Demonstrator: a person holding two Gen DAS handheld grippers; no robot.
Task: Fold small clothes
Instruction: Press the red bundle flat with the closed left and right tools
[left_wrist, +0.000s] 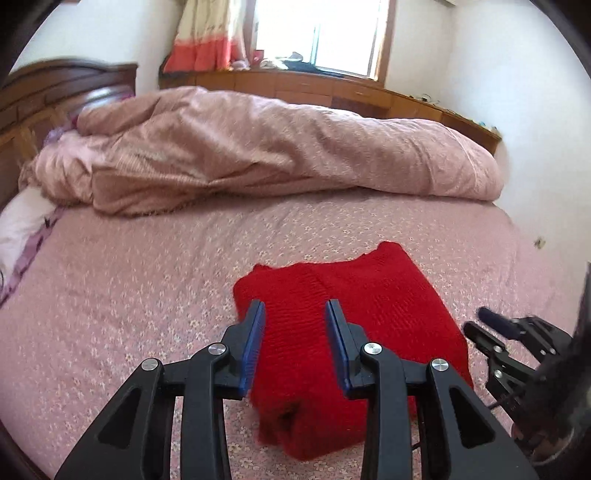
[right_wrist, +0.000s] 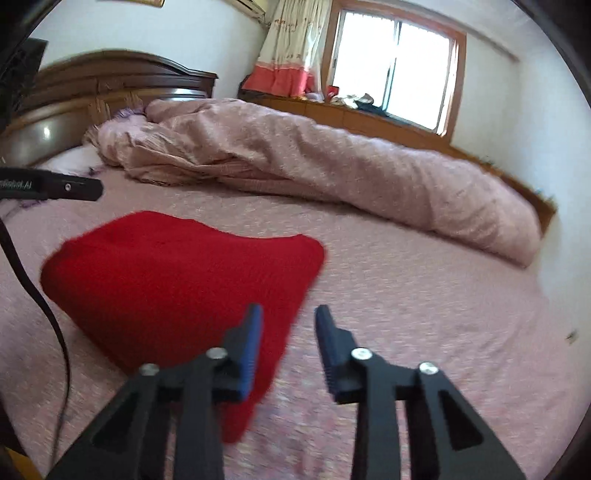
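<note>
Left wrist: left gripper (left_wrist: 295, 314) spread wide, empty, hovering over red knit (left_wrist: 347, 314) lying folded flat on bed (left_wrist: 147, 288) mid-sheet, toward near edge; right gripper (left_wrist: 487, 325) alongside, near knit's right edge.

Right wrist: right gripper (right_wrist: 288, 321) wide, empty, above knit's (right_wrist: 177, 273) near corner. Probably between folds; next needs pinching an edge, both layers.

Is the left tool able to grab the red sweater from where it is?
Probably yes. The left tool is open and points straight at the red sweater lying on the bed, with nothing between them. The right tool is off to the side.
</note>
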